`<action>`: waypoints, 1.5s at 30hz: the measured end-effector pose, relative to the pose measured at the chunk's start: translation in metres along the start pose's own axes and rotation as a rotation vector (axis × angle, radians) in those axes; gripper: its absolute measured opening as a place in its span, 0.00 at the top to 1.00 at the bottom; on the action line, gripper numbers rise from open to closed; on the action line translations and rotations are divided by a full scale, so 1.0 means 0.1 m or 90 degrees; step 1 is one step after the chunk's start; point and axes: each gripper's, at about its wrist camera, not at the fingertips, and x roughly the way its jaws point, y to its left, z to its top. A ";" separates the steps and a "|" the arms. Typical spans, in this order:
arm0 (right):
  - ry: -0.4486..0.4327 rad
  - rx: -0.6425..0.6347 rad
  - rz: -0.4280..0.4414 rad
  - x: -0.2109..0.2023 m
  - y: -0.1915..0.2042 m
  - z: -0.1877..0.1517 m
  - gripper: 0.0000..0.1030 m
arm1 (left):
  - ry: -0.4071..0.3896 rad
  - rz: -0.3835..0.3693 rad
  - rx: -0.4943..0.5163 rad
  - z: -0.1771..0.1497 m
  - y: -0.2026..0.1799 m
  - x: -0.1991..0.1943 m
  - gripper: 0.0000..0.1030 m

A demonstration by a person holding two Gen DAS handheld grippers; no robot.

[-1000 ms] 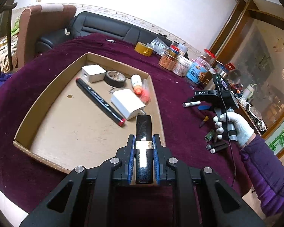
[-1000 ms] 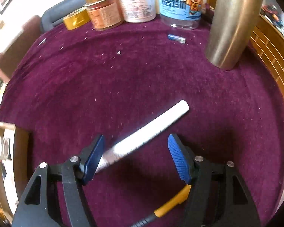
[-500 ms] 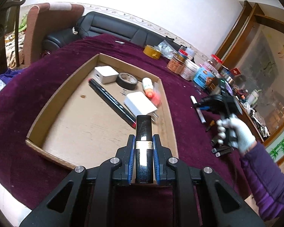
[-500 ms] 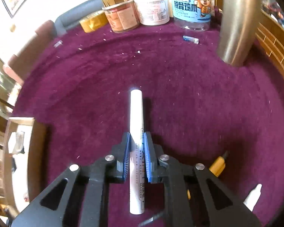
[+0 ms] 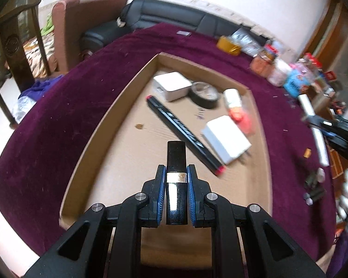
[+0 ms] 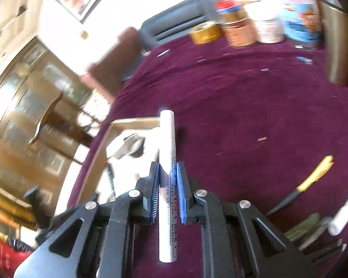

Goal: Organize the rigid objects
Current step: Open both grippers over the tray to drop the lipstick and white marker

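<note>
A black glossy tube with a silver band (image 5: 176, 185) sits clenched between the blue pads of the left hand-held gripper (image 5: 176, 192), above the near end of a shallow cardboard tray (image 5: 92, 136) on the purple-covered bench (image 5: 46, 120). In the tray lie a long black marker (image 5: 183, 132), two white boxes (image 5: 225, 139), a dark tape roll (image 5: 204, 93) and a small white and orange bottle (image 5: 233, 102). The right hand-held gripper (image 6: 168, 185) grasps a white marker (image 6: 167, 176) above the bench, beside the tray's corner; jars (image 6: 266, 25) stand at the bench's far side.
</note>
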 end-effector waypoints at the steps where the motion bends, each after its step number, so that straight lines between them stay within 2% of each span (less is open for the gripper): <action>1: 0.013 -0.010 0.014 0.07 0.11 -0.03 0.88 | 0.011 0.008 -0.006 0.05 0.02 0.08 0.86; 5: 0.060 -0.042 0.044 0.32 0.44 -0.18 0.88 | 0.042 0.033 -0.029 0.27 0.06 0.38 0.86; 9: 0.117 -0.087 0.057 0.69 0.79 -0.31 0.88 | 0.015 0.028 -0.046 0.38 0.10 0.42 0.83; 12: 0.164 -0.121 0.071 0.96 1.02 -0.44 0.88 | -0.016 0.003 -0.066 0.34 0.19 0.25 0.78; 15: 0.211 -0.155 0.072 1.23 1.26 -0.61 0.88 | -0.062 -0.016 -0.078 0.21 0.29 -0.05 0.67; 19: 0.251 -0.164 0.052 1.57 1.32 -0.69 0.88 | -0.117 -0.028 -0.095 0.00 0.51 -0.42 0.59; 27: 0.213 -0.161 -0.041 1.91 1.34 -0.42 0.88 | -0.165 -0.011 -0.119 -0.24 0.78 -0.72 0.58; 29: 0.202 -0.177 -0.057 1.93 1.40 -0.42 0.87 | -0.172 -0.012 -0.125 -0.28 0.79 -0.74 0.54; 31: 0.198 -0.181 -0.051 1.93 1.42 -0.43 0.87 | -0.175 -0.014 -0.128 -0.31 0.78 -0.75 0.48; 34: 0.177 -0.164 -0.016 1.69 1.38 -0.41 0.87 | -0.165 -0.021 -0.119 -0.35 0.72 -0.75 0.47; 38: 0.079 -0.196 -0.036 0.99 1.22 -0.36 0.86 | -0.158 -0.030 -0.096 -0.41 0.58 -0.79 0.43; 39: 0.046 -0.208 -0.052 0.76 1.14 -0.35 0.79 | -0.158 -0.035 -0.090 -0.41 0.54 -0.80 0.43; 40: 0.010 -0.218 -0.071 0.50 1.03 -0.35 0.60 | -0.158 -0.045 -0.080 -0.42 0.47 -0.82 0.43; 41: -0.024 -0.223 -0.093 0.28 0.92 -0.35 0.44 | -0.158 -0.055 -0.071 -0.42 0.41 -0.83 0.43; 42: -0.053 -0.225 -0.119 0.05 0.76 -0.36 0.14 | -0.159 -0.064 -0.063 -0.42 0.36 -0.84 0.43; 43: -0.078 -0.221 -0.149 -0.17 0.57 -0.37 0.09 | -0.162 -0.076 -0.051 -0.43 0.27 -0.86 0.43; 45: -0.079 -0.187 -0.227 -0.49 0.12 -0.33 0.09 | -0.170 -0.098 -0.025 -0.47 0.07 -0.90 0.42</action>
